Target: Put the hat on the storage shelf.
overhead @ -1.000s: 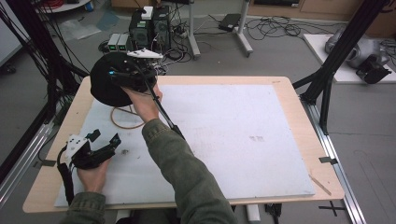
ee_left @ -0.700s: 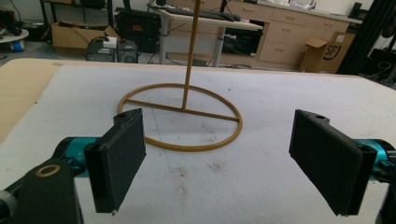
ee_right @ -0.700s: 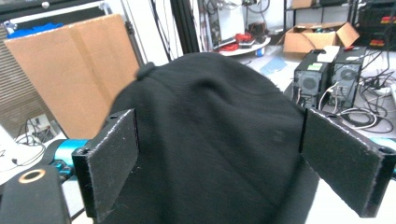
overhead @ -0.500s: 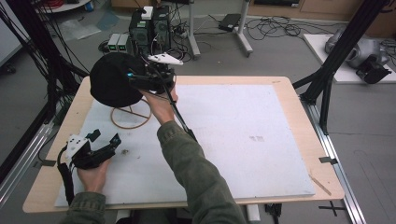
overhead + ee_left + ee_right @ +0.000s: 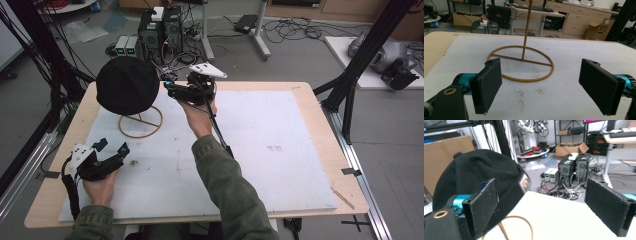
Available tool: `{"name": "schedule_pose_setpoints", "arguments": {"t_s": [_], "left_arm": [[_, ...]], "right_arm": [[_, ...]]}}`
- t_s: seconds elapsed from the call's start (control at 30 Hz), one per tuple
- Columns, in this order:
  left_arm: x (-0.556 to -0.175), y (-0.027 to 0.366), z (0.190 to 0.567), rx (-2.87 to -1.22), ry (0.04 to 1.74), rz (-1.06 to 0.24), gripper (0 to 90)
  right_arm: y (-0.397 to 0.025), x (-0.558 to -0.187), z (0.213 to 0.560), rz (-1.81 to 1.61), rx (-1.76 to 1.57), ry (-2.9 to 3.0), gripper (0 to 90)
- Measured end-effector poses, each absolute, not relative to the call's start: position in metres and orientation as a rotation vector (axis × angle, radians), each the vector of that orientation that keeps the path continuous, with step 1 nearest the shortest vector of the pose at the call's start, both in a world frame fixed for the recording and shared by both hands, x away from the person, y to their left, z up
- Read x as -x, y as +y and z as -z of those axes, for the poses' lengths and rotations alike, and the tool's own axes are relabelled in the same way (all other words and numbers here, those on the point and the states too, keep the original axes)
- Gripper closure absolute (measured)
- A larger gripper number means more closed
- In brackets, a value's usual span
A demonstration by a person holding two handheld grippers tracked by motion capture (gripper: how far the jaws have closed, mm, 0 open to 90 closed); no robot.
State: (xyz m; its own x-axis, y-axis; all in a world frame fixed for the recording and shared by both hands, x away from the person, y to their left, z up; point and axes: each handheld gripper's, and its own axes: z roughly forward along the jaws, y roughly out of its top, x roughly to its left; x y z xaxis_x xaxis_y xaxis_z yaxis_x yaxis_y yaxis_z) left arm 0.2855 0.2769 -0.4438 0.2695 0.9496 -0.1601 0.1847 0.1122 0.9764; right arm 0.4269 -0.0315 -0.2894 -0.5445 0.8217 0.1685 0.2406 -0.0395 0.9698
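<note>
We see a black cap (image 5: 127,85) sitting on top of a thin golden wire stand (image 5: 140,122) at the far left of the white table (image 5: 280,165); its cloth is dark and softly creased, with a small button on the crown and a pale label inside the brim. Our right gripper (image 5: 167,86) hovers just beside the cap, jaws wide apart and empty. Our left gripper (image 5: 111,148) rests low near the table's front left, also gaping and holding nothing.
</note>
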Motion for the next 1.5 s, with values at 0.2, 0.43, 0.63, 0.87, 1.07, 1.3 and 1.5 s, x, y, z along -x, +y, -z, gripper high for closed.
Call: {"name": "schedule_pose_setpoints", "arguments": {"t_s": [0.2, 0.43, 0.63, 0.87, 1.07, 1.3, 1.5], "left_arm": [[-0.285, 0.276, 0.443, -1.346, 1.174, -0.815, 19.2], [-0.285, 0.276, 0.444, -1.350, 1.173, -0.809, 19.2], [-0.286, 0.276, 0.444, -1.350, 1.181, -0.803, 19.2], [-0.286, 0.275, 0.444, -1.343, 1.190, -0.787, 19.2], [-0.286, 0.276, 0.444, -1.340, 1.193, -0.787, 19.1], [-0.284, 0.276, 0.444, -1.344, 1.190, -0.791, 19.0], [-0.283, 0.277, 0.444, -1.347, 1.189, -0.800, 18.9]], "right_arm": [[-0.065, -0.418, 0.294, -1.571, -1.142, 1.717, 11.2], [-0.105, -0.398, 0.300, -1.543, -1.150, 1.647, 11.9], [-0.139, -0.381, 0.307, -1.541, -1.168, 1.616, 12.7], [-0.181, -0.360, 0.313, -1.537, -1.181, 1.557, 12.6], [-0.205, -0.349, 0.325, -1.506, -1.200, 1.500, 12.5], [-0.221, -0.338, 0.342, -1.438, -1.209, 1.449, 12.0], [-0.235, -0.326, 0.354, -1.404, -1.236, 1.414, 11.7]]}}
